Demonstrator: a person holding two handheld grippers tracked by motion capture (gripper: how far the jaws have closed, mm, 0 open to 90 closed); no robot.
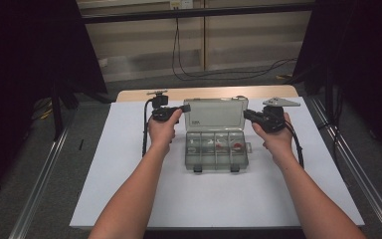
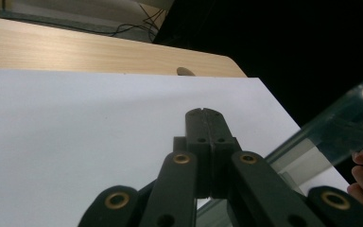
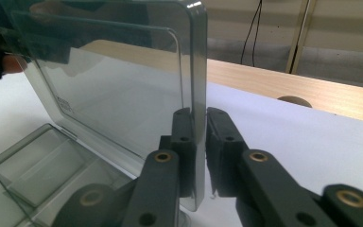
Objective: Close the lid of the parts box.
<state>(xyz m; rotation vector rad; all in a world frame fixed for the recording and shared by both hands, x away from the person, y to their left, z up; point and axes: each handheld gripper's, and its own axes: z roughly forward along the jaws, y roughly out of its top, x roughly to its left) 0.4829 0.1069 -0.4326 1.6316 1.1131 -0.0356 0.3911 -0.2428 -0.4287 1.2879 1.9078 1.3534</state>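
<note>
Clear plastic compartment box [image 1: 217,149] sits mid-table on a white sheet [image 1: 129,189] that covers most of the wooden table [image 1: 129,94]. Box is smoke-tinted, see-through, rectangular with rounded corners. Base is split by thin walls into a row of narrow compartments; in the high view small pale and red items lie in them, too small to identify. Two dark latches [image 1: 198,169] hang off the front edge of the base.

Lid [image 1: 216,113] is hinged at the back edge and stands open, roughly upright, its inner face toward the person. In the right gripper view the lid shows a thick rounded rim, a raised inner border and a small moulded mark low on the panel; the wood of the table reads through it.

Left gripper [image 1: 185,108]: held level at the lid's left top corner. In the left gripper view its jaws are pressed together, nothing between them, tips over the white sheet; a tinted edge of the box lies just beside them to the right. Whether the tips touch the lid cannot be told.

Right gripper [image 1: 246,114]: at the lid's right edge. In the right gripper view [image 3: 199,113] the lid's side rim runs between the two jaws. The left jaw lies against the rim; a narrow gap shows between the rim and the right jaw, so the jaws sit slightly parted around the edge, not clamping it.

Both hands grip the tool bodies, forearms entering from the near side on either side of the box.
</note>
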